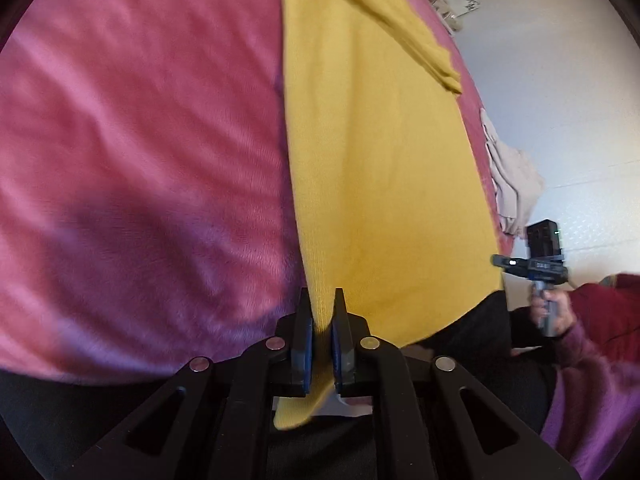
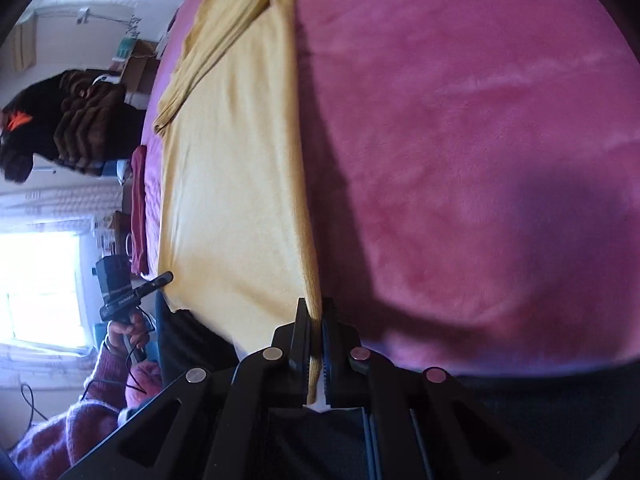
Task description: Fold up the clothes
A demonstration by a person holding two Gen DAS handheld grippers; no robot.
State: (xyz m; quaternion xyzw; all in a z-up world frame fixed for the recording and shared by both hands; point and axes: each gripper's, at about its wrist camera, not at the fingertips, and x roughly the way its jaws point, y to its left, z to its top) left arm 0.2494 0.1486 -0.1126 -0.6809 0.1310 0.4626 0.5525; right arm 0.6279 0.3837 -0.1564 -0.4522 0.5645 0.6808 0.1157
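Holding the yellow garment [image 1: 380, 168] by its near hem: left gripper [image 1: 322, 316] and right gripper [image 2: 316, 320] fingers are both pinched shut on it. It lies flat on the pink bed [image 1: 140, 140]. I'd keep both corners level and taut while carrying the hem over.

place: home bedroom | signs: pink bedspread [image 2: 460, 140], window [image 2: 40, 280], clothes pile [image 2: 72, 120]

Your left wrist camera sits close behind the left gripper [image 1: 322, 300], looking down along the yellow garment [image 1: 384, 184] over the pink blanket [image 1: 140, 140]. Your right wrist camera does likewise behind the right gripper [image 2: 316, 308]. Both views share garment and blanket; each catches the opposite gripper at its edge.
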